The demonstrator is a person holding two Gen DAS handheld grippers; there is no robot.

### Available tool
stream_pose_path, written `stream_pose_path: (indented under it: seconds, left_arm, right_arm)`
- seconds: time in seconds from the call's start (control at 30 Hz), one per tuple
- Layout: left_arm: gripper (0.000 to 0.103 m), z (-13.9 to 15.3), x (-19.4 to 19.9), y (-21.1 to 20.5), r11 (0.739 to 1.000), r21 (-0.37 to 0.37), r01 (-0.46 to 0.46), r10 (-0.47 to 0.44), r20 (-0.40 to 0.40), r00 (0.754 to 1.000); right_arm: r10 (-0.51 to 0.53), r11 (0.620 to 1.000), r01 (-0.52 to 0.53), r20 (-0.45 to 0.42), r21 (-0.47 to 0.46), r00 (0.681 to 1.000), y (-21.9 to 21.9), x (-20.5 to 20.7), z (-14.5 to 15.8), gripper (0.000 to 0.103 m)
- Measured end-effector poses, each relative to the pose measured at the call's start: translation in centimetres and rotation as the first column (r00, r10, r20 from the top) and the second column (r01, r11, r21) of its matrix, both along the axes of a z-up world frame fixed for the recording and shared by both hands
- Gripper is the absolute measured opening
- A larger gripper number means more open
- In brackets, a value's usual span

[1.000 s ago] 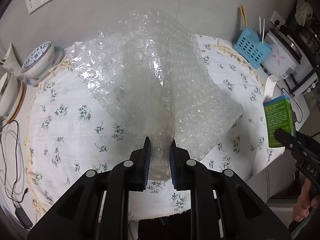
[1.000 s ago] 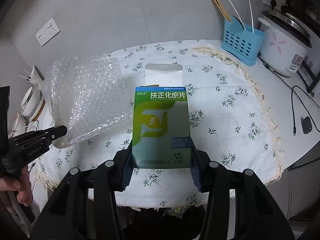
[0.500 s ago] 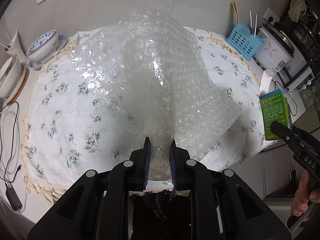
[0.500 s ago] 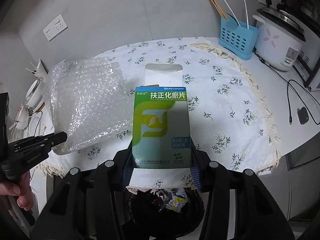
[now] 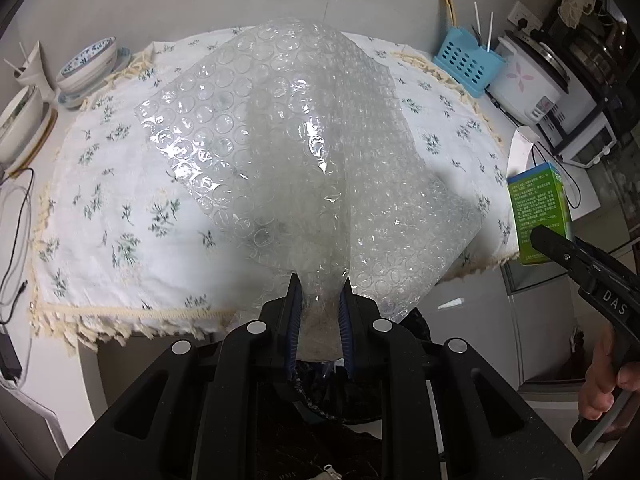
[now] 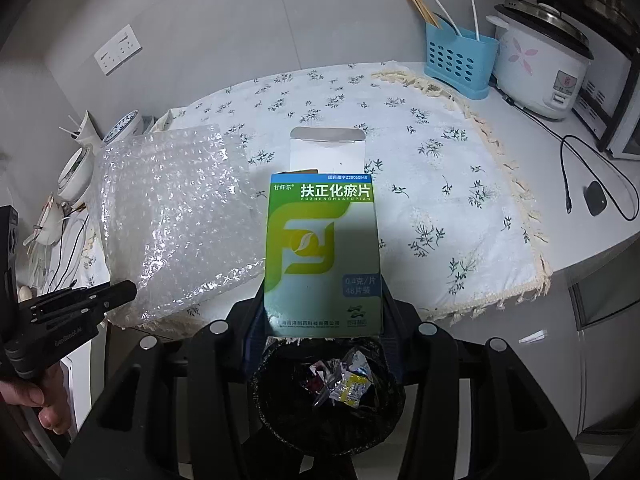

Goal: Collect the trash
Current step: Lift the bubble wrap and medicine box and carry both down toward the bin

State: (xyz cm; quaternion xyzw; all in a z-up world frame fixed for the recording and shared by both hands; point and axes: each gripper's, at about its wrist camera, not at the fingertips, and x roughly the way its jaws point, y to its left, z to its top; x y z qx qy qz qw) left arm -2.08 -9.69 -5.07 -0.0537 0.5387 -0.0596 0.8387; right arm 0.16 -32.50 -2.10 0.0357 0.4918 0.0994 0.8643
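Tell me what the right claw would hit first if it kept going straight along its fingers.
Likely the trash bin: the right claw, shut on the medicine box, points steeply down with the bin's open mouth right below it, though depth is unclear.

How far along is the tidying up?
Some wrappers already lie in the bin. In hand: the left gripper is shut on bubble wrap, the right gripper on a medicine box, held above the bin. Left: dropping both in.
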Motion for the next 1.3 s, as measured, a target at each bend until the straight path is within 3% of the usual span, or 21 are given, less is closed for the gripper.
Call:
stream_pose_path:
  seconds: [0.43, 0.77, 1.3]
  left_arm:
    - [0.016, -2.7, -4.8, -1.6, 1.0, -0.01, 0.003, -0.003, -0.034, 0.999]
    - [0.016, -4.7, -7.1, -2.4, 0.999, 0.029, 0.039, -0.038, -0.061, 0.997]
    - [0.016, -11.5, -10.4, -3.6, 0.999, 0.031, 0.042, -0.037, -0.155, 0.987]
  right_arm:
    - [0.033, 0.999, -0.034, -0.027, -0.025, 0.999, -0.7, -3.9, -1.9, 0.045]
    - [0.06, 0.998, -0.062, -0.061, -0.032, 0.996, -1.6, -6.9, -4.2, 0.046]
    - [0.076, 0.996, -0.082, -0.147, -0.032, 0.986, -1.2, -10.2, -10.9, 0.046]
